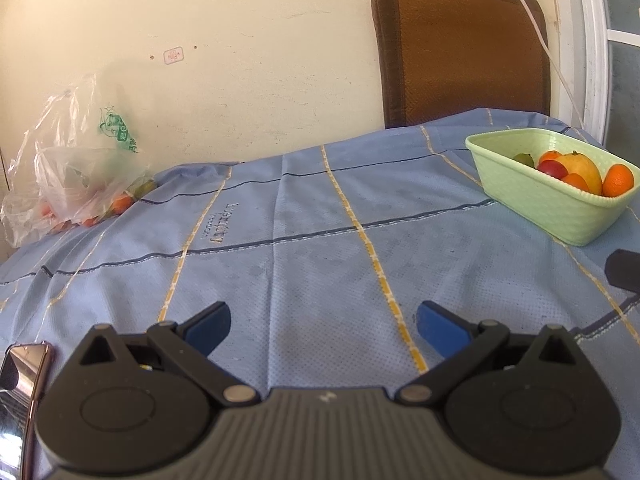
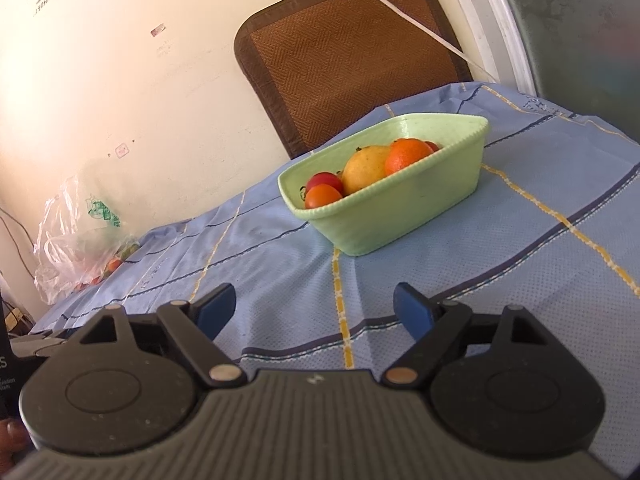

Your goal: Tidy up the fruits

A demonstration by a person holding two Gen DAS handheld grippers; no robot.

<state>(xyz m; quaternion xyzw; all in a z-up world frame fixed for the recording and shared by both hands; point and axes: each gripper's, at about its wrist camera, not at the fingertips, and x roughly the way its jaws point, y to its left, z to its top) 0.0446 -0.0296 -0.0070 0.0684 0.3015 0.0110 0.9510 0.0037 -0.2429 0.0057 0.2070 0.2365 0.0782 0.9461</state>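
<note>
A pale green basket (image 1: 536,204) stands on the blue checked tablecloth at the right and holds several fruits: oranges (image 1: 618,180), a yellow mango (image 1: 584,168) and a red fruit (image 1: 554,169). It also shows in the right wrist view (image 2: 400,212), ahead of my right gripper. A clear plastic bag (image 1: 68,184) with more orange and green fruit lies at the table's far left by the wall; it also shows in the right wrist view (image 2: 76,256). My left gripper (image 1: 324,326) is open and empty above the cloth. My right gripper (image 2: 314,308) is open and empty, short of the basket.
A brown chair back (image 1: 460,48) stands behind the table against the cream wall. A white cable (image 1: 536,28) hangs across it. The blue tablecloth (image 1: 300,240) covers the table. A dark part of the other gripper (image 1: 624,270) shows at the right edge.
</note>
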